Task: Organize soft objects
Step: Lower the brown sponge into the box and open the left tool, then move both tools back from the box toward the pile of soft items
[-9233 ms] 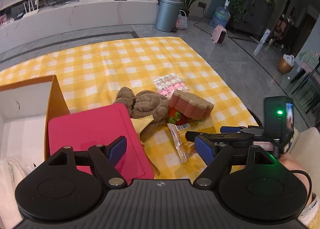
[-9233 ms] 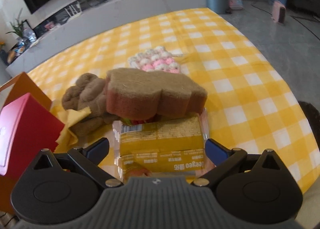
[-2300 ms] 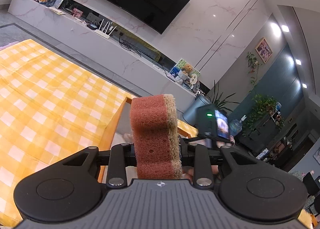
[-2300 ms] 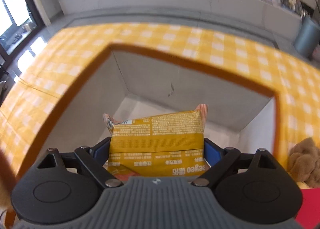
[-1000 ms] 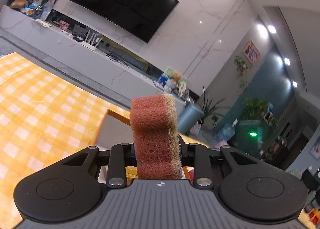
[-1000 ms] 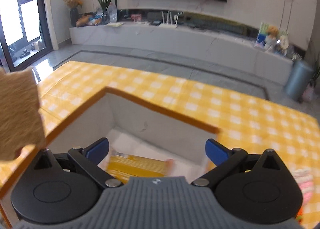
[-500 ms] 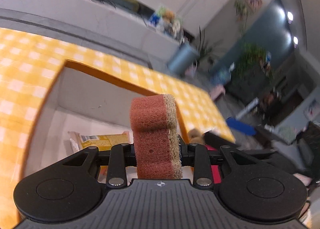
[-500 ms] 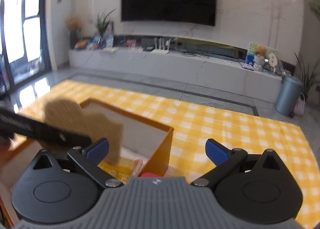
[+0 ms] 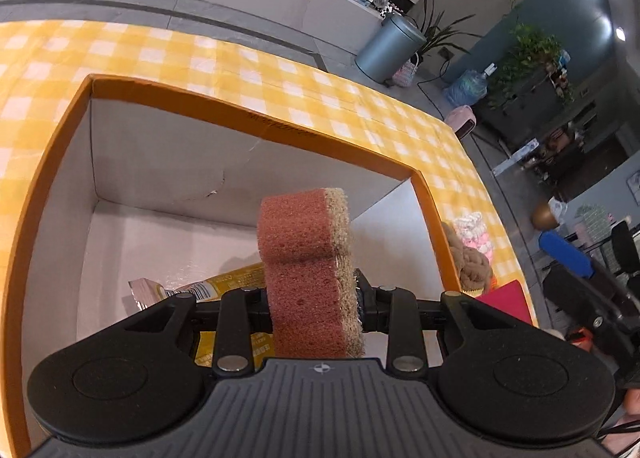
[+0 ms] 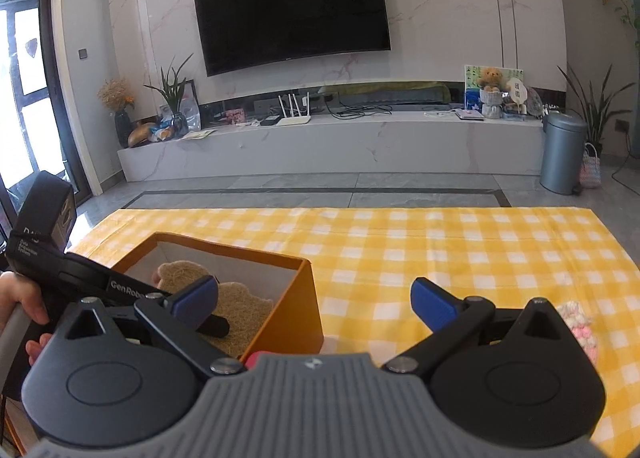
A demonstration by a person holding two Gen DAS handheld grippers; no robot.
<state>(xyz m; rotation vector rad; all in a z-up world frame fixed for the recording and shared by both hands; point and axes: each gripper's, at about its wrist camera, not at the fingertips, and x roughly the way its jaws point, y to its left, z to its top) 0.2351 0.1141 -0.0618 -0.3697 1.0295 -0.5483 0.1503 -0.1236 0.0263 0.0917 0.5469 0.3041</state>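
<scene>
My left gripper (image 9: pixel 316 300) is shut on a reddish-brown sponge (image 9: pixel 308 258) with a tan scouring side and holds it upright over the open orange box (image 9: pixel 248 118). A yellow snack packet (image 9: pixel 224 282) lies on the box's white floor under the sponge. In the right wrist view the sponge (image 10: pixel 240 306) shows inside the box (image 10: pixel 288 310). My right gripper (image 10: pixel 316 298) is open and empty, above the yellow checked cloth (image 10: pixel 440 242) just right of the box. A brown knotted plush (image 9: pixel 472 262) and a pink-white fluffy item (image 9: pixel 476 230) lie outside the box's right wall.
A red lid (image 9: pixel 506 298) lies right of the box. The pink-white fluffy item also shows at the right edge of the right wrist view (image 10: pixel 580 326). Beyond the table are a grey bin (image 10: pixel 562 154) and a TV wall.
The left gripper has tipped down and lowered the sponge into the box. The right gripper, which let the snack packet go in the box a second ago, has risen and moved right.
</scene>
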